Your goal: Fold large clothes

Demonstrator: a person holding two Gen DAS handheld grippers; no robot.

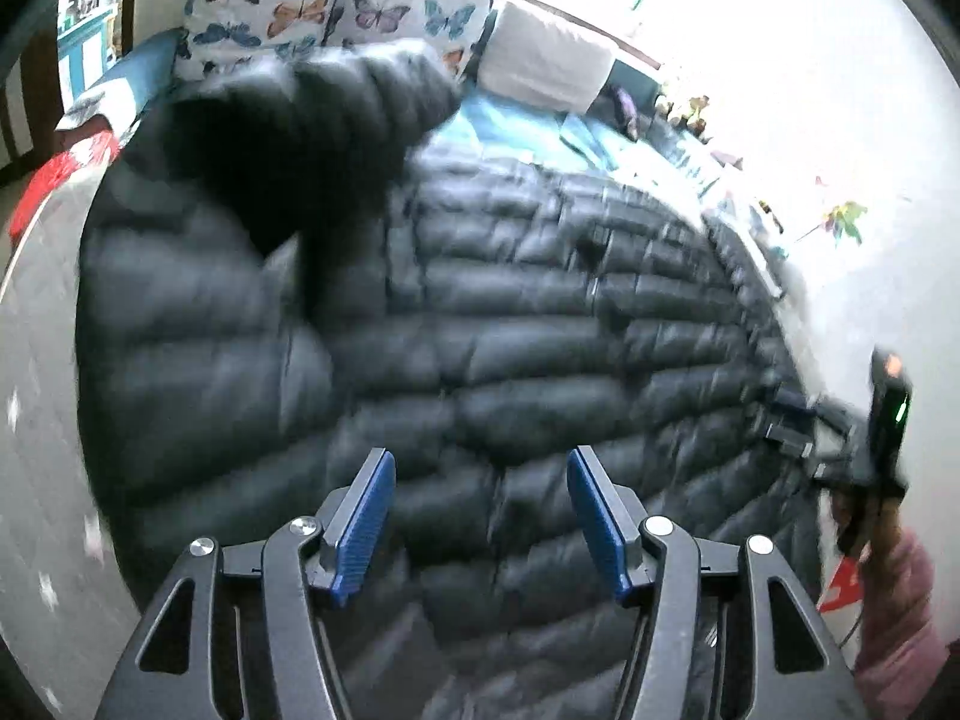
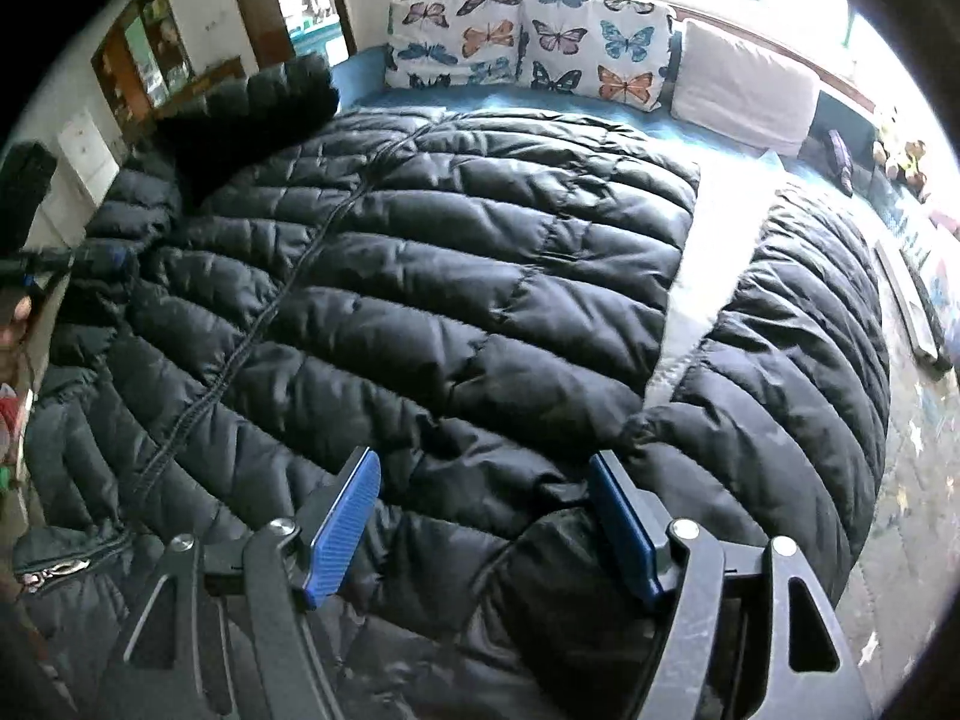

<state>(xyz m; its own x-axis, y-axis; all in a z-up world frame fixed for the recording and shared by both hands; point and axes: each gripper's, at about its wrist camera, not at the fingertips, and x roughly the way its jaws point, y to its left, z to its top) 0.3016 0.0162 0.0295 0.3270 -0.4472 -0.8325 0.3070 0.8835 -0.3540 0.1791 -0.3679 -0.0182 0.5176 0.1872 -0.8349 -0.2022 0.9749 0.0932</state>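
Note:
A black puffer jacket lies spread front-up on a bed, its zipper closed. My left gripper hovers open above the jacket's body, with nothing between its blue pads; this view is motion-blurred. One sleeve sits bunched up over the jacket's upper left, and its cuff sticks up in the right wrist view. My right gripper is open just above the quilting, beside the seam where the other sleeve joins the body. That sleeve lies stretched out to the right. In the left wrist view the right gripper shows at the jacket's right edge.
Butterfly-print pillows and a white pillow line the head of the bed on a blue sheet. A pale quilted cover lies under the jacket. A pink sleeve is at lower right. Small toys sit along the right side.

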